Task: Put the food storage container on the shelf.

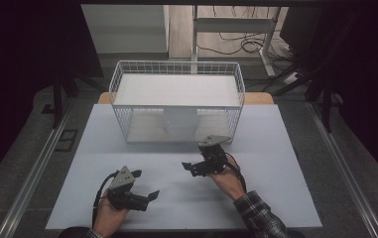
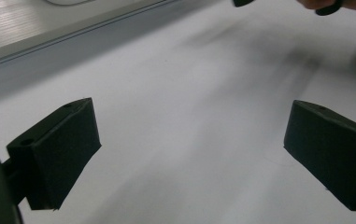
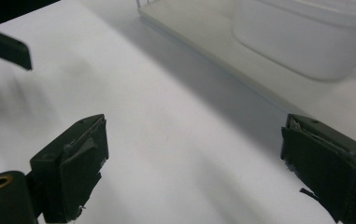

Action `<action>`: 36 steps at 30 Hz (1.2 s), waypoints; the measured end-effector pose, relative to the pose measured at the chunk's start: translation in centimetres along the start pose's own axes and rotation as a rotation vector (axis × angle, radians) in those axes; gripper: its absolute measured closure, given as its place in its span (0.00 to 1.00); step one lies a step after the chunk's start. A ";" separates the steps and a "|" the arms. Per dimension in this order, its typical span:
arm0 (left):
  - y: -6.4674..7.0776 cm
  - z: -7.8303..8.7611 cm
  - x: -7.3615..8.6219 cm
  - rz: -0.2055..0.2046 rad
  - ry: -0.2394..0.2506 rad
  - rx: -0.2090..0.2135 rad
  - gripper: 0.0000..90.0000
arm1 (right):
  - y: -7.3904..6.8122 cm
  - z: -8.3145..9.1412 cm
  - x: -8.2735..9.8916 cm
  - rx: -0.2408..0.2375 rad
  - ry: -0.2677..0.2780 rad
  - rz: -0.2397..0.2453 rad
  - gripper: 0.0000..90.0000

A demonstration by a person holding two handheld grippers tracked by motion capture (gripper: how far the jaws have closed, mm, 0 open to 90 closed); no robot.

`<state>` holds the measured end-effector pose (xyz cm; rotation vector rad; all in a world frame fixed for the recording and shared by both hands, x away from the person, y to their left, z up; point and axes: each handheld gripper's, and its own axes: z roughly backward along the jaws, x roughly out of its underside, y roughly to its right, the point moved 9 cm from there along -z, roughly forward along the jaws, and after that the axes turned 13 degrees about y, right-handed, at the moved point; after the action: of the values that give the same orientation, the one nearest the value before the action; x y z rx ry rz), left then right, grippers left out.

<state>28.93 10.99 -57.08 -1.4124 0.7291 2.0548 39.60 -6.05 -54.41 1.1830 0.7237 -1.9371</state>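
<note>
High view: pale grey table under dim light, flanked by grey floor and metal rails, with desk legs and loose cables at the far side. White wire basket, long axis across the table, standing at the far middle with a flat white shelf on top and a translucent white container underneath, blurred by mesh. Left gripper near the front edge, jaws spread, pointing right. Right gripper just before the basket, jaws spread, pointing left.

Left gripper view: 2 black pads apart over bare table; the other hand cut off at the top edge.

Right gripper view: 2 worn pads apart; container cropped at upper right, out of focus.
</note>
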 end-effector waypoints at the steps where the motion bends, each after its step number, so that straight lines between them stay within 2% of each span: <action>1: 0.0 0.0 0.0 -0.003 -0.001 -0.001 0.03 | -0.1 0.4 0.2 -0.006 0.002 -0.001 0.07; 5: 0.1 0.2 -0.1 -0.008 0.000 -0.006 0.03 | -0.9 2.0 1.1 -0.025 -0.003 0.011 0.05; 12: -0.3 1.0 -0.3 -0.018 0.018 -0.033 0.03 | -1.2 4.3 1.8 -0.015 -0.001 0.016 0.03; 13: -0.4 1.2 -0.4 -0.019 0.022 -0.038 0.03 | -1.1 5.1 2.0 -0.004 0.006 0.018 0.03; 16: -0.6 1.5 -0.4 -0.030 0.024 -0.047 0.03 | -1.0 6.0 2.2 0.010 0.009 0.018 0.02; 17: -0.7 1.6 -0.4 -0.032 0.023 -0.049 0.03 | -0.7 7.0 2.5 0.025 0.020 0.005 0.02; 18: -0.7 1.7 -0.3 -0.036 0.021 -0.052 0.03 | -0.7 7.0 2.5 0.025 0.020 0.005 0.02; 23: -1.0 2.3 0.0 -0.042 0.006 -0.062 0.03 | -0.1 9.2 3.5 0.056 0.032 -0.028 0.02; 26: -1.3 2.6 0.3 -0.062 -0.004 -0.080 0.03 | 0.2 10.2 4.2 0.082 0.032 -0.036 0.01; 29: -1.7 2.8 1.0 -0.077 -0.038 -0.104 0.02 | 0.5 11.0 4.7 0.108 0.038 -0.055 0.00; 31: -1.9 2.9 1.5 -0.068 -0.055 -0.103 0.02 | 0.7 11.5 5.2 0.121 0.036 -0.068 0.00; 34: -1.9 2.7 2.2 -0.047 -0.088 -0.092 0.01 | 0.8 11.9 6.2 0.137 0.016 -0.064 0.00; 35: -2.0 2.5 2.7 -0.038 -0.115 -0.083 0.01 | 0.9 11.9 6.9 0.145 -0.007 -0.060 0.00; 36: -2.0 2.5 2.7 -0.038 -0.115 -0.083 0.00 | 0.9 11.9 6.9 0.145 -0.007 -0.060 0.00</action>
<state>27.84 14.44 -59.10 -1.3296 0.5719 2.1387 32.47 -17.81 -55.76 1.2534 0.6301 -2.0722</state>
